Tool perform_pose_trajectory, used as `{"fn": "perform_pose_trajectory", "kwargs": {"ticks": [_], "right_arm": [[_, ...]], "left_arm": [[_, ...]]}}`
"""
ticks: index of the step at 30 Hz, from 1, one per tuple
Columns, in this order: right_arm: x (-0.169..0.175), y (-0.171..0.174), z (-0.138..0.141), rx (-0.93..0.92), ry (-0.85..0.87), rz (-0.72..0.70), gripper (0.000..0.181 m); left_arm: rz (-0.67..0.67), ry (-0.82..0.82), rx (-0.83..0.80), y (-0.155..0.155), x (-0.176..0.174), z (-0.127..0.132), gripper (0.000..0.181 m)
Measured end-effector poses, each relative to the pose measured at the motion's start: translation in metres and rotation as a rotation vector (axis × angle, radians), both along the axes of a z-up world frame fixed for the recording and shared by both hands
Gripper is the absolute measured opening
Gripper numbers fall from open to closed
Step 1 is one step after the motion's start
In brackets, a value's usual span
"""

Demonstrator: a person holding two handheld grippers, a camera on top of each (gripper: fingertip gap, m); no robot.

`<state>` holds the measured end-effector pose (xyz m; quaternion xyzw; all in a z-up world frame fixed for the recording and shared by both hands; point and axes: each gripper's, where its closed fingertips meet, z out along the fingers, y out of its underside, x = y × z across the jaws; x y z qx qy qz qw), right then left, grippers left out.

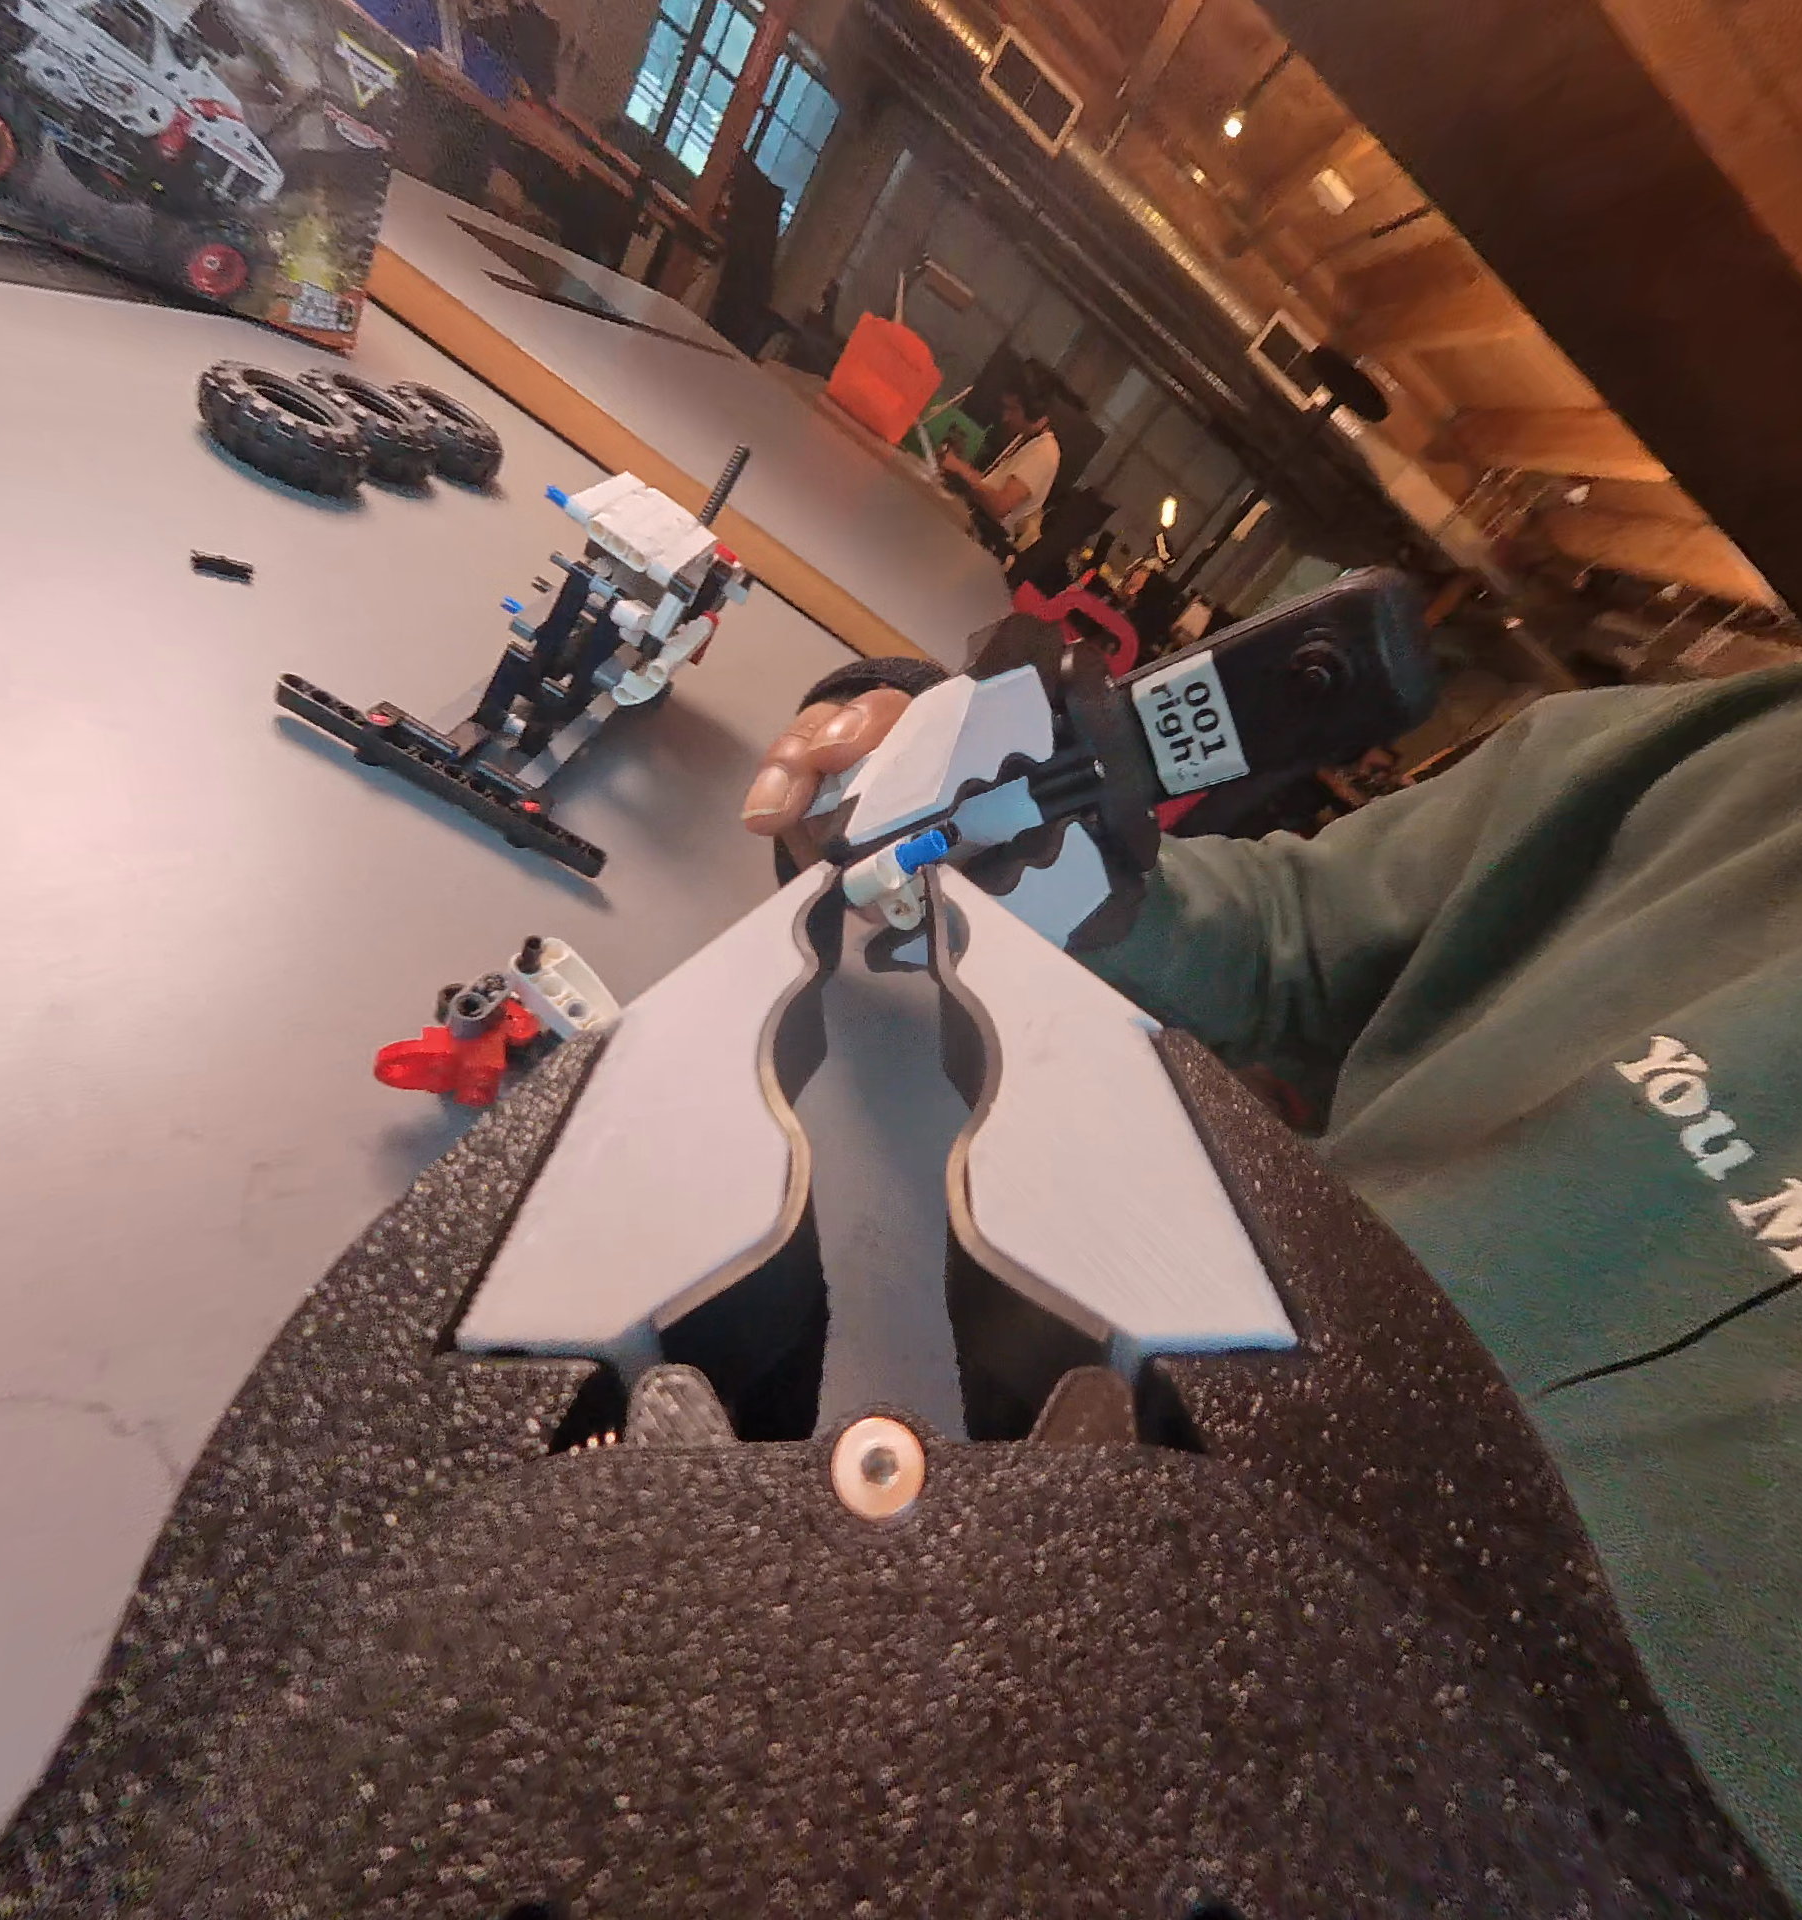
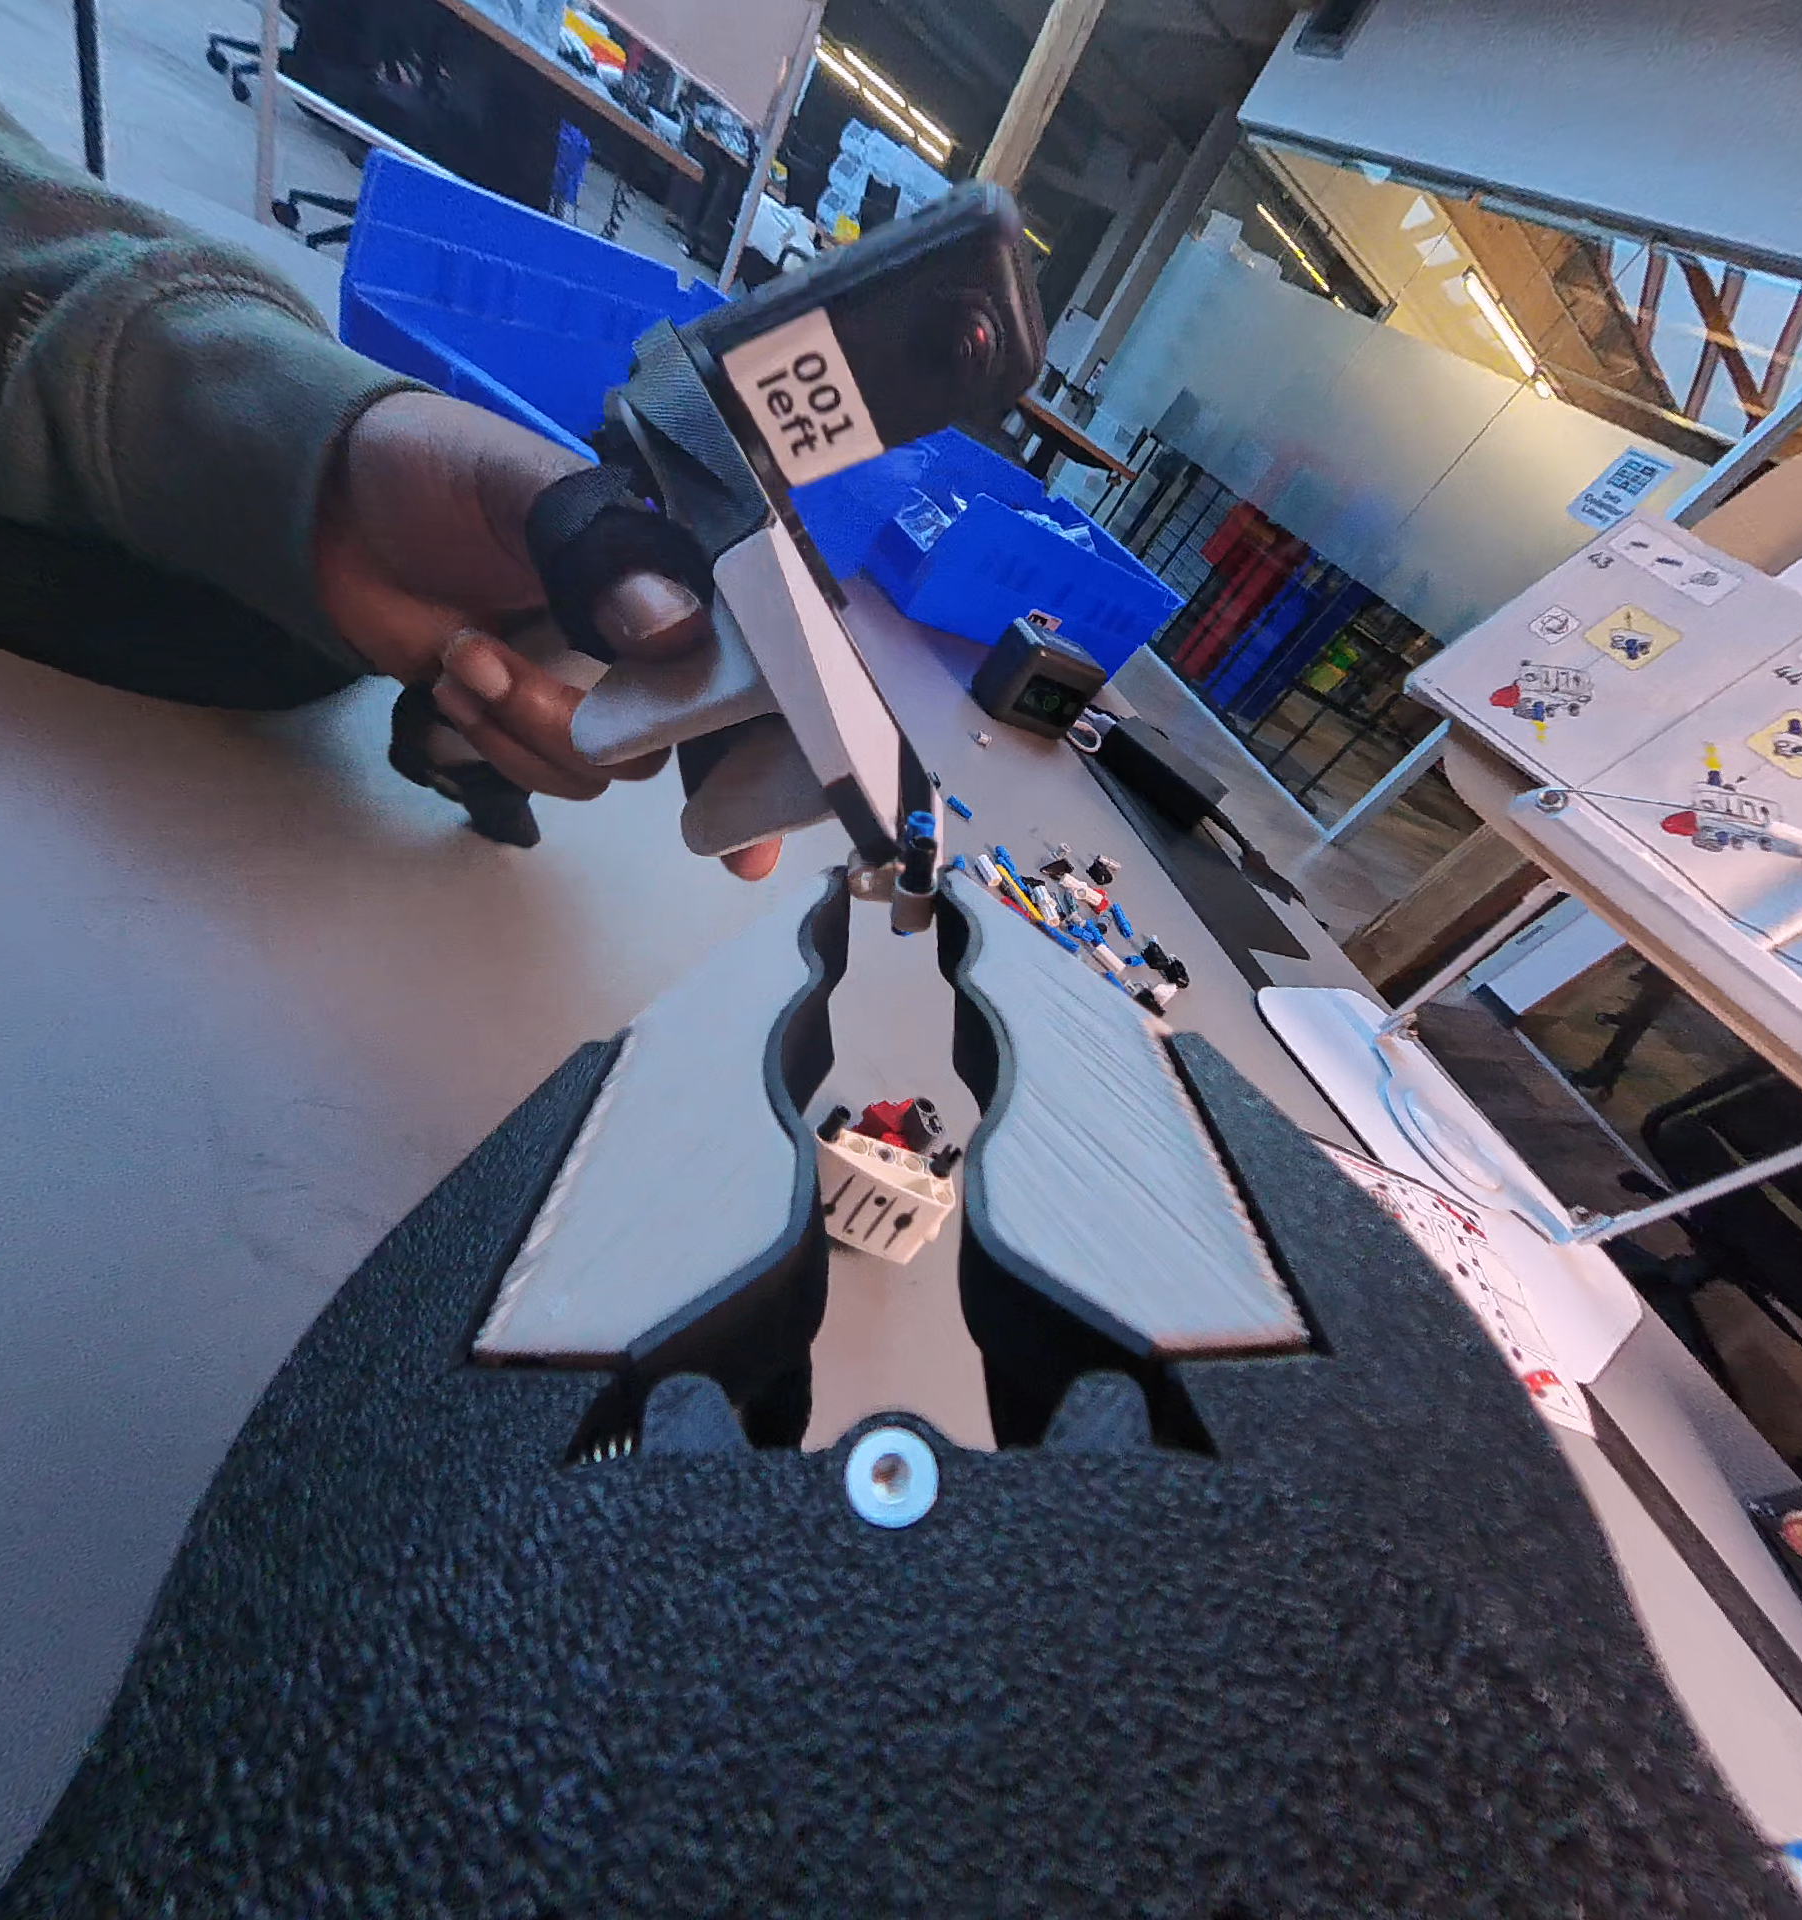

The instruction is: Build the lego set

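White lego piece with blue pin (image 1: 892, 871) is off the counter (image 1: 97, 935), pinched at the tips of the left claw (image 1: 881, 883). Right claw (image 2: 892, 883) is nearly closed on the same piece from the opposite side, tips around its dark pin end (image 2: 915, 868). Partly built lego chassis (image 1: 564, 665) stands farther back on the counter, three tyres (image 1: 346, 421) beyond it. Small red-and-white sub-assembly (image 1: 492, 1023) lies just beside the left claw. Loose parts pile (image 2: 1073, 914) and instruction booklet (image 2: 1655, 707) sit off to the right.
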<state>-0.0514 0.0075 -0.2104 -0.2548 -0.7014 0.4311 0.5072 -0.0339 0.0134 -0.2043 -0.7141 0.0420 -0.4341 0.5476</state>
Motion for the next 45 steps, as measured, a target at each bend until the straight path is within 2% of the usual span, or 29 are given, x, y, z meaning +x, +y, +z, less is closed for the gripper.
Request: {"fn": "perform_pose_trajectory", "kwargs": {"ticks": [4,13,20,24,26,29,31,39,45], "right_arm": [[-0.002,0.002,-0.005,0.047,-0.010,-0.021,0.016],[-0.006,0.007,-0.013,0.146,-0.028,-0.084,0.015],[-0.001,0.002,0.001,0.087,0.033,-0.035,0.015],[0.004,0.002,0.009,0.060,0.068,-0.007,0.015],[0.006,-0.002,0.013,0.048,0.085,0.015,0.016],[0.006,-0.004,0.010,0.083,0.085,0.017,0.016],[0.005,-0.003,0.006,0.113,0.080,0.005,0.016],[-0.005,0.008,-0.015,0.200,-0.017,-0.089,0.018],[-0.008,0.011,-0.020,0.260,-0.045,-0.131,0.016]], "left_arm": [[0.067,0.185,0.009,0.003,-0.002,-0.008,0.014],[0.167,0.446,0.022,0.007,-0.008,-0.018,0.014],[0.114,0.377,0.096,0.002,-0.002,-0.004,0.014],[0.079,0.242,0.136,-0.003,-0.004,0.010,0.013],[0.039,0.167,0.107,-0.005,-0.004,0.010,0.018],[-0.022,0.076,0.085,-0.007,0.001,0.011,0.016],[-0.015,0.093,0.072,-0.006,0.002,0.007,0.010],[0.117,0.256,0.003,0.004,-0.009,-0.013,0.008],[0.147,0.301,-0.021,0.006,-0.012,-0.020,0.008]]}}
